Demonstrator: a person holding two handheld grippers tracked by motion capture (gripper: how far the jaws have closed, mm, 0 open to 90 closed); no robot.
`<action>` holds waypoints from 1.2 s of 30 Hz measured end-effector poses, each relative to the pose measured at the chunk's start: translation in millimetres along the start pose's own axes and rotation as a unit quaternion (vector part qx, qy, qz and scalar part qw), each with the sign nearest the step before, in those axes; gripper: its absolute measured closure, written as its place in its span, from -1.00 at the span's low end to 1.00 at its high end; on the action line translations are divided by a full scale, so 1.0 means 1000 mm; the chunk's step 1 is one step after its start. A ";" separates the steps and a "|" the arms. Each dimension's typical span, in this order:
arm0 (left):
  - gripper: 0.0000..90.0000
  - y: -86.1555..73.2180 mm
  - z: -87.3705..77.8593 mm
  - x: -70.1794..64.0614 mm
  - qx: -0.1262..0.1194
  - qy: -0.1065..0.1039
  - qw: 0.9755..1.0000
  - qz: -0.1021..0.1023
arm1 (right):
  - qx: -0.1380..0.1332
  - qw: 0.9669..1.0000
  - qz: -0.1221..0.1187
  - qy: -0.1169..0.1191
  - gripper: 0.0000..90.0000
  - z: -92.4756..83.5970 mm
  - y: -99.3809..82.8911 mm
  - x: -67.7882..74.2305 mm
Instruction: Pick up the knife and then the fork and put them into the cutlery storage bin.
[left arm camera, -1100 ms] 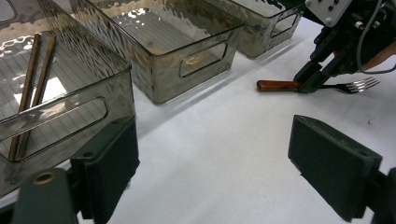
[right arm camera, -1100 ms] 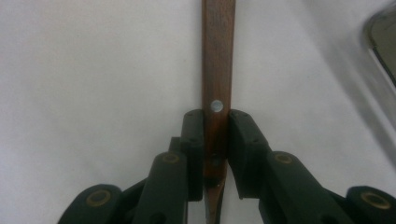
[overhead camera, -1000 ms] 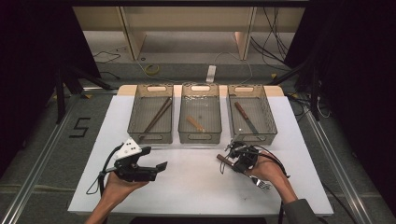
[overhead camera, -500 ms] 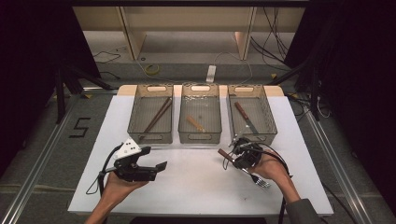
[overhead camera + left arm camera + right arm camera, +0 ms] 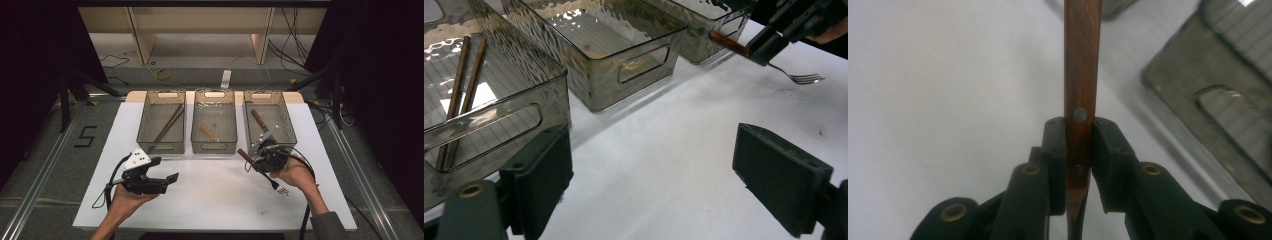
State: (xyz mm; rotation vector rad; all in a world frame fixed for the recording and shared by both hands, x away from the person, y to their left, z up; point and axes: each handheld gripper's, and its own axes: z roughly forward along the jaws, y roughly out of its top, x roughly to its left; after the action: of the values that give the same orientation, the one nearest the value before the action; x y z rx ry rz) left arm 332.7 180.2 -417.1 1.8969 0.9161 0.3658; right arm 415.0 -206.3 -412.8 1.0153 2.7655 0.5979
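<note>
I see my right gripper (image 5: 1079, 150) clamped on the fork (image 5: 280, 188) by its wooden handle at 4 o'clock; my left gripper (image 5: 651, 180) gapes apart at 8

My jaws are black, with brass-coloured rivets. Between the right pair sits a fork (image 5: 1081, 75) with a reddish-brown wooden handle, silver pins in it and silver tines. The tabletop (image 5: 215, 200) is white. The three bins (image 5: 213, 127) are smoky grey and see-through, with ribbed floors and rippled walls. The chopsticks (image 5: 459, 90) are brown. My left gripper (image 5: 167, 177) carries a white plate with dark dots.
</note>
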 end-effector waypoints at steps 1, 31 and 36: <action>-0.66 0.000 0.000 0.000 0.000 0.000 1.000 0.000 | -0.005 1.000 0.004 -0.002 0.72 -0.003 0.001 -0.003; -0.66 0.000 0.000 0.001 -0.001 0.000 1.000 -0.003 | -0.153 0.983 0.081 -0.067 0.73 -0.081 0.057 -0.077; -0.66 0.000 0.000 0.001 -0.002 0.000 1.000 -0.003 | -0.160 0.980 0.089 -0.073 0.73 -0.087 0.065 -0.084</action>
State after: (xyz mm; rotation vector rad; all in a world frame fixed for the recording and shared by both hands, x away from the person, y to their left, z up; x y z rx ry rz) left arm 333.3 181.2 -417.4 1.8906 0.9208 0.3625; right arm 495.3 -243.0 -307.5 1.1811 2.3683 0.9178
